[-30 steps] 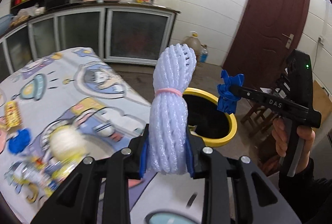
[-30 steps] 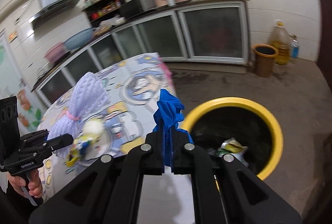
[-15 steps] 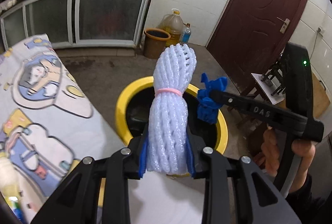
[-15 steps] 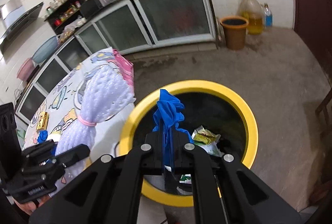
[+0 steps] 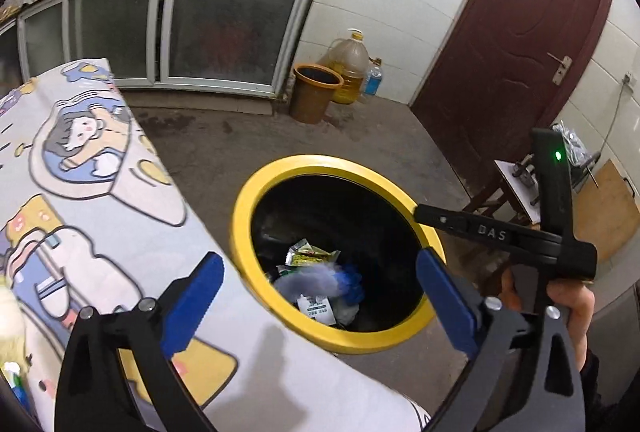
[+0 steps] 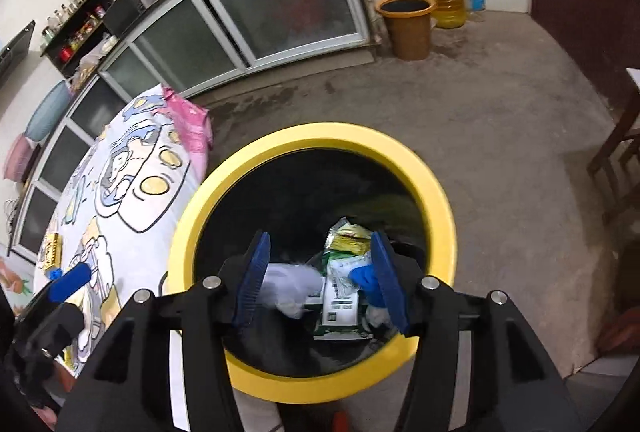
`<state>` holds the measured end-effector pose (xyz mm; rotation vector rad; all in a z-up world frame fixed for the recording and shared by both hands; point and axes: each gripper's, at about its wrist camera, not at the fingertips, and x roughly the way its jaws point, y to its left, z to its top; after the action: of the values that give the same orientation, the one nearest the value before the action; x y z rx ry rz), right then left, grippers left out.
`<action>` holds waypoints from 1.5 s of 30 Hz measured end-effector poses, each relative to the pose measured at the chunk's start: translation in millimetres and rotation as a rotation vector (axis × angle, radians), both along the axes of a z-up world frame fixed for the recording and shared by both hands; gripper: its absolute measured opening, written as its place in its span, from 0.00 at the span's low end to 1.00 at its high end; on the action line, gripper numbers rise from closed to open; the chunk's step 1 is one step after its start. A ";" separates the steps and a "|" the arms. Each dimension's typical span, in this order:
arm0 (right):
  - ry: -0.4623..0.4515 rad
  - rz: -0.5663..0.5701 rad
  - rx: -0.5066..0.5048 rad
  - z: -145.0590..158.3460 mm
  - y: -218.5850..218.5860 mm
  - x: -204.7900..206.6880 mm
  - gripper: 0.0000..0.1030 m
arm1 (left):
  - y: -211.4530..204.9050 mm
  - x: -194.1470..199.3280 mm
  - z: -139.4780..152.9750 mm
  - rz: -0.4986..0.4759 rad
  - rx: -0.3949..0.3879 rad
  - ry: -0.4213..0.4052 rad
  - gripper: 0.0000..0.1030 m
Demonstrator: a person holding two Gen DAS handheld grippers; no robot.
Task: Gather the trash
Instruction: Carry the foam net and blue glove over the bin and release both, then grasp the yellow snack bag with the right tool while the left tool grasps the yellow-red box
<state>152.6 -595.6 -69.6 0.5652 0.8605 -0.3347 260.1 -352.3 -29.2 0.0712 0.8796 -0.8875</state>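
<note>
Left wrist view: the left gripper points down over a round black bin with a thick yellow rim, its blue-padded fingers spreading wide with nothing between them. Deep inside lie a blurred pale foam net, a crumpled blue glove and wrappers, half lost in shadow. The cartoon-print bench runs right to the rim.

Right wrist view: the right gripper hangs over the bin, fingers opening and empty. Bare concrete floor surrounds it.
</note>
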 end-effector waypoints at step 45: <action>-0.440 1.197 -0.401 72.7 433.6 23.0 0.92 | 396.9 130.7 38.1 0.698 0.215 -0.023 0.92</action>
<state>175.7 -162.0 3.1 -0.2965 0.5516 0.6828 390.8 44.7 8.9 -0.0407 0.8903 -0.1398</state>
